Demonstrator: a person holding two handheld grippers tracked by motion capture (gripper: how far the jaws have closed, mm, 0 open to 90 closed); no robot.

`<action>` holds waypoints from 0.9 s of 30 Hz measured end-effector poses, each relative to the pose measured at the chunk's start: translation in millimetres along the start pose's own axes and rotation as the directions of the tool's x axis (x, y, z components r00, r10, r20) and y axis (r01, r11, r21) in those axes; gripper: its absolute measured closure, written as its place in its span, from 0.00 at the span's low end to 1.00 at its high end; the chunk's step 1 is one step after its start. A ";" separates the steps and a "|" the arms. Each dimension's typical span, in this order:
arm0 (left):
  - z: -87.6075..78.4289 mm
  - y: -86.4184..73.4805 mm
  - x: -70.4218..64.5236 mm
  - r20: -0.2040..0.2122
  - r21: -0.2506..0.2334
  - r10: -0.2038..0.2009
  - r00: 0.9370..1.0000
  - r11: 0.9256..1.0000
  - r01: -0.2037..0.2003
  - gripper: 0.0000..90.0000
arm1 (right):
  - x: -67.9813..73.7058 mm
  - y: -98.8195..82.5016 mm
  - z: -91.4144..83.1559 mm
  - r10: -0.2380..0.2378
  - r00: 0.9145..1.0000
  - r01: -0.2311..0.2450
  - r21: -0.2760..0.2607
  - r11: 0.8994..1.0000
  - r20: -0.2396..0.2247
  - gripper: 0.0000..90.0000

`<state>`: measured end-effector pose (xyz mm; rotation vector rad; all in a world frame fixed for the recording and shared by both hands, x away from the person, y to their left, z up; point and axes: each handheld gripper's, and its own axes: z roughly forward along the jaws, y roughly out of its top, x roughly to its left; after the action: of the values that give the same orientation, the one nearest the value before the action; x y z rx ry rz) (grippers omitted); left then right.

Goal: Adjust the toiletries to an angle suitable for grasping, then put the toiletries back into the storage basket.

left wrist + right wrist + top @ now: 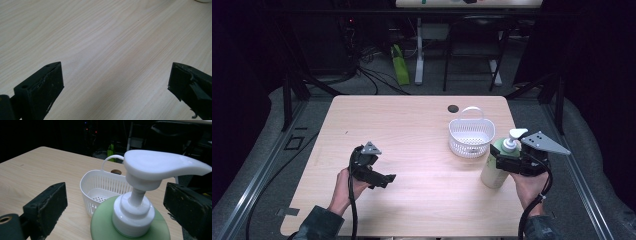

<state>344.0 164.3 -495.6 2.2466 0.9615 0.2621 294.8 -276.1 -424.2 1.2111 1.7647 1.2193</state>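
High view: the left hand [346,189] is seen resting low on the tabletop [412,130], holding the left claw [388,178] level and pointed to the right across the bare wood. In the left gripper view its jaws are seen set wide apart, with nothing between them but wood grain. The right hand [524,186] is held near the tabletop's right edge, its right claw [495,160] pointed leftward at the upper part of a pump bottle [498,167]. In the right gripper view the right claw's jaws are seen standing on either side of the bottle's white pump neck, with a gap left on both sides, so the bottle is flanked and not pressed.

The pump bottle is stood upright on the tabletop close to the right edge, its body pale green, its white spout turned toward the right. Just behind it, and slightly to its left, a white slotted basket [471,136] with a loop handle is placed; whether the two touch cannot be told. The basket's perforated floor is seen bare in the right gripper view.

A dark round hole [453,108] is set in the tabletop near the far edge, just beyond the basket. The middle and left of the tabletop are left open.
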 end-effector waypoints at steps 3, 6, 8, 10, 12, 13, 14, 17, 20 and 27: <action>-0.2 0.3 -0.3 -0.001 0.000 0.003 1.000 1.000 -0.003 0.00 | -1.1 -0.3 -1.1 0.012 1.000 -0.012 -0.008 1.000 0.004 0.06; -0.1 0.5 -0.8 -0.003 0.002 0.001 1.000 1.000 -0.001 0.00 | -2.1 -0.3 -3.1 0.023 1.000 -0.023 -0.024 0.999 0.010 0.11; 0.3 0.3 -0.6 -0.002 0.003 -0.001 1.000 1.000 0.001 0.00 | -3.4 -0.1 -5.7 0.028 1.000 -0.028 -0.049 0.998 0.007 0.16; 0.6 0.3 -0.6 -0.004 0.004 -0.002 1.000 1.000 0.002 0.00 | -4.0 0.2 -6.8 0.040 0.999 -0.040 -0.060 0.997 0.010 0.19; 0.8 0.5 -1.2 -0.002 0.004 0.002 1.000 1.000 -0.002 0.00 | -5.0 -0.2 -7.4 0.050 0.999 -0.050 -0.069 0.996 0.004 0.23; 1.2 0.5 -1.6 0.000 0.004 0.000 1.000 1.000 0.000 0.00 | -5.2 -0.3 -7.5 0.053 0.999 -0.053 -0.071 0.996 0.002 0.24; 1.3 0.5 -1.9 0.000 0.005 0.002 1.000 1.000 -0.002 0.00 | -5.7 -0.5 -7.6 0.059 0.998 -0.059 -0.079 0.995 -0.003 0.27; 1.6 0.9 -1.8 -0.002 0.013 0.004 1.000 1.000 -0.004 0.00 | -6.9 -0.9 -9.2 0.071 0.997 -0.071 -0.099 0.993 -0.001 0.41; 1.9 0.5 -1.0 -0.018 0.025 0.006 1.000 1.000 -0.006 0.00 | -8.3 -0.6 -10.4 0.082 0.997 -0.079 -0.113 0.990 0.015 0.51; -1.6 0.6 -0.4 -0.020 -0.006 -0.004 1.000 1.000 0.003 0.00 | -9.4 -5.2 -9.5 0.079 0.997 -0.075 -0.129 0.989 0.026 0.64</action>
<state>343.4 164.5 -493.9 2.2402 0.9735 0.2858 288.0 -288.7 -425.6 1.2262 1.6049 1.3302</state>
